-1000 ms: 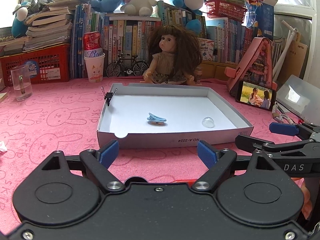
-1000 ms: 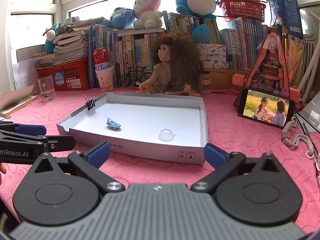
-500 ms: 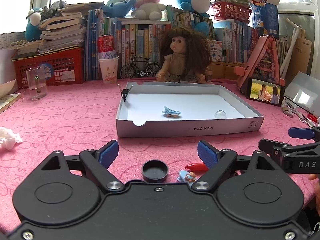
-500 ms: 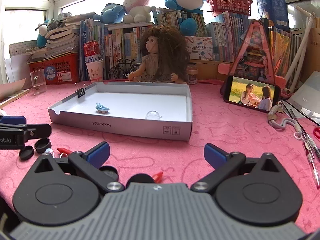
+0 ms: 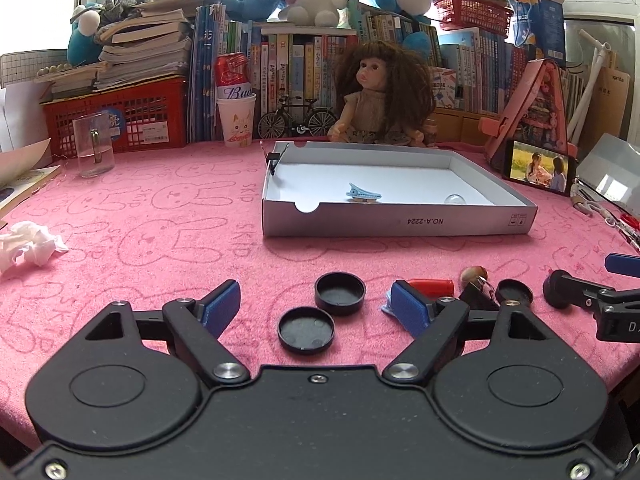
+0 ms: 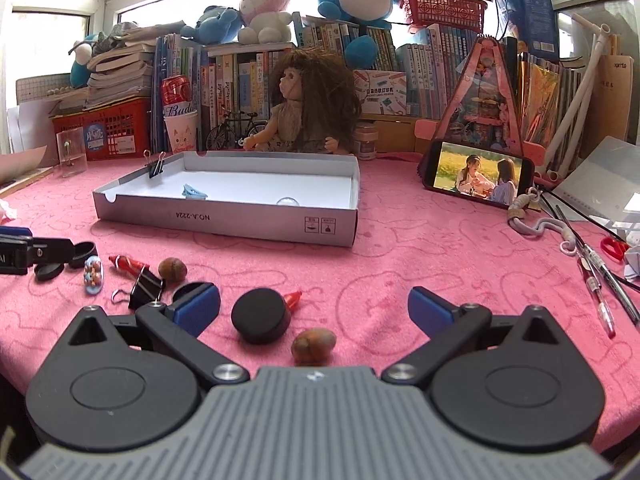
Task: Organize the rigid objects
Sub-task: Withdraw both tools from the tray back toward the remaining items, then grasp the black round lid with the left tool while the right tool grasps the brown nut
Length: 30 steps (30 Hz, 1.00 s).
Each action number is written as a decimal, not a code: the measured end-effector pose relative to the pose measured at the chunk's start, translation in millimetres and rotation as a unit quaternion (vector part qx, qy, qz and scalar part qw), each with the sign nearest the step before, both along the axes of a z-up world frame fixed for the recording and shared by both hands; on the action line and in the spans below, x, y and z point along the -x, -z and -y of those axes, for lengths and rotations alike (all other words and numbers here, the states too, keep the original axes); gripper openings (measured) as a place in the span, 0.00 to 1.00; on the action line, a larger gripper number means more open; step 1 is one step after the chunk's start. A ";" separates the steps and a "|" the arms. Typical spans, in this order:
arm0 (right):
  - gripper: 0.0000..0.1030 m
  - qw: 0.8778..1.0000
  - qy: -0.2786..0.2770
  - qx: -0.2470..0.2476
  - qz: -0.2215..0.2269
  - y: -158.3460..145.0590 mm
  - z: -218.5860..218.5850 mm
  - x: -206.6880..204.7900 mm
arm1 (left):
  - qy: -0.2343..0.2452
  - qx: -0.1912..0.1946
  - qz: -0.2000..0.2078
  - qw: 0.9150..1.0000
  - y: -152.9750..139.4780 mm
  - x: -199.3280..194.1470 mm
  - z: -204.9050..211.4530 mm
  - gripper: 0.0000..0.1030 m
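A grey cardboard tray (image 5: pixel 400 222) (image 6: pixel 224 222) lies on the pink cloth and holds a blue hair clip (image 5: pixel 363 193) (image 6: pixel 194 192) and a clear dome (image 5: pixel 455 199) (image 6: pixel 288 201). My left gripper (image 5: pixel 316 304) is open and empty, with two black caps (image 5: pixel 340 288) (image 5: pixel 306 330) between its fingers. My right gripper (image 6: pixel 314 308) is open and empty, with a black cap (image 6: pixel 262 320) and a brown nut (image 6: pixel 313 346) between its fingers. Near the front edge lie a red piece (image 6: pixel 126 263), a black binder clip (image 6: pixel 146 288), another nut (image 6: pixel 172 269) and a beaded capsule (image 6: pixel 93 275).
A doll (image 5: pixel 380 100) sits behind the tray, before a wall of books. A phone (image 6: pixel 478 174) leans at the right; pens (image 6: pixel 596 280) and scissors (image 6: pixel 614 247) lie beyond. A glass (image 5: pixel 93 144) and crumpled tissue (image 5: pixel 28 244) are at the left. A binder clip (image 5: pixel 274 158) grips the tray's wall.
Both grippers have pulled back from the tray toward the table's front edge. The small objects near the front edge have come into view between and beside the fingers. Both stayed open.
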State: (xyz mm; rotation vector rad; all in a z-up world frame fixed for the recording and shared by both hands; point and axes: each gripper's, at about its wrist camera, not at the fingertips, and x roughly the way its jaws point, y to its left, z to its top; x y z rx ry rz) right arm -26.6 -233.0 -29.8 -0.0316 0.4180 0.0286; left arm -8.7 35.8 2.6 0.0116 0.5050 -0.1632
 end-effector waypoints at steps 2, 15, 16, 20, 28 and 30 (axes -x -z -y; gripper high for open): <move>1.00 1.000 -0.002 -0.001 -0.001 1.7 1.4 4.9 | 0.003 -0.006 0.000 1.000 1.7 4.4 -0.2 0.75; 0.76 1.000 -0.017 0.010 0.007 5.5 2.4 20.9 | -0.009 -0.002 -0.024 1.000 10.4 6.9 -5.3 0.51; 0.71 1.000 -0.018 0.011 0.007 5.8 1.7 21.3 | -0.010 -0.002 -0.022 1.000 10.5 7.5 -5.0 0.49; 0.45 1.000 -0.017 0.009 0.009 8.0 0.8 23.8 | -0.007 0.001 -0.020 1.000 10.2 8.1 -4.7 0.36; 0.26 1.000 -0.007 0.006 0.010 7.8 1.4 24.8 | -0.010 0.008 -0.008 1.000 8.5 10.7 -6.1 0.28; 0.26 1.000 -0.005 0.005 0.012 5.9 1.4 24.0 | -0.006 0.009 -0.001 1.000 5.9 12.2 -5.2 0.28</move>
